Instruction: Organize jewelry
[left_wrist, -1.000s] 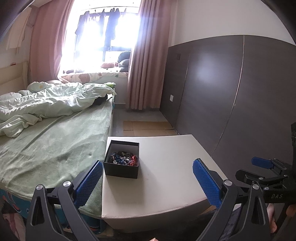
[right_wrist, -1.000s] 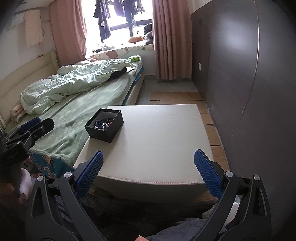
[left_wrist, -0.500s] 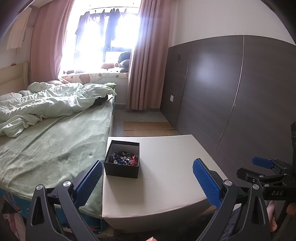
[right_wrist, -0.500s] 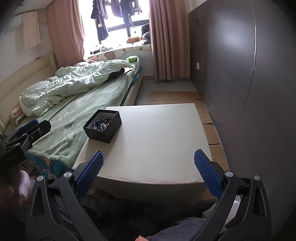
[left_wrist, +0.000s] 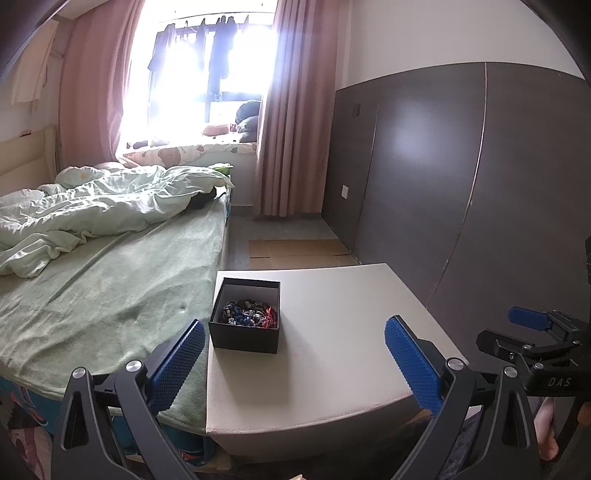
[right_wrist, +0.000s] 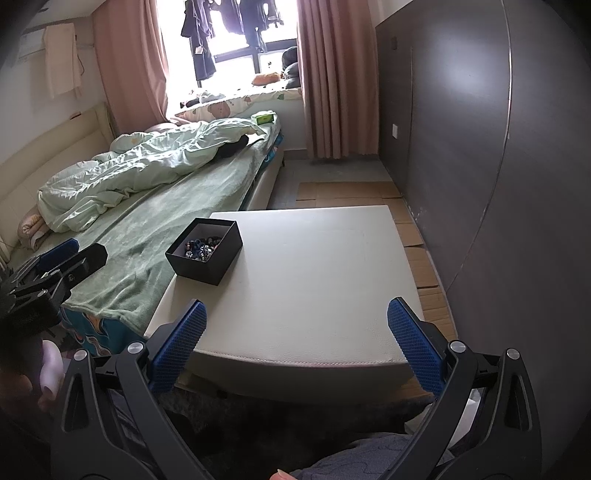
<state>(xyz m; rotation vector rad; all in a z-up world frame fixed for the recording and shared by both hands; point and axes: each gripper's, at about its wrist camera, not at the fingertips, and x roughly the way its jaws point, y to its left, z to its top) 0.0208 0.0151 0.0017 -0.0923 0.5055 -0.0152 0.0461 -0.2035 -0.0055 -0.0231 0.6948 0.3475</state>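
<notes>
Here the left gripper (left_wrist: 293, 354) and the right gripper (right_wrist: 295, 347) both hover short of the near edge of the desk (right_wrist: 314, 266), fingers (left_wrist: 177, 363) spread wide and holding nothing. The black box (left_wrist: 245, 319) sits toward 11 o'clock from each gripper, at the desk's left margin, its side just beside the bed (left_wrist: 103, 295). Inside it lies the jewelry (left_wrist: 249, 314), a loose heap of dark, blue and red beaded pieces; single items cannot be told apart at this range. Likely risks: the box is light and close to the edge, so an off-centre push from a descending finger could slide or tip it toward the bed; the strands appear tangled, so lifting one could drag others out and scatter beads over the smooth desk; wide fingers may catch the box wall on entry. With both grippers converging on one small opening, they could collide, so one should probably steady the box.
</notes>
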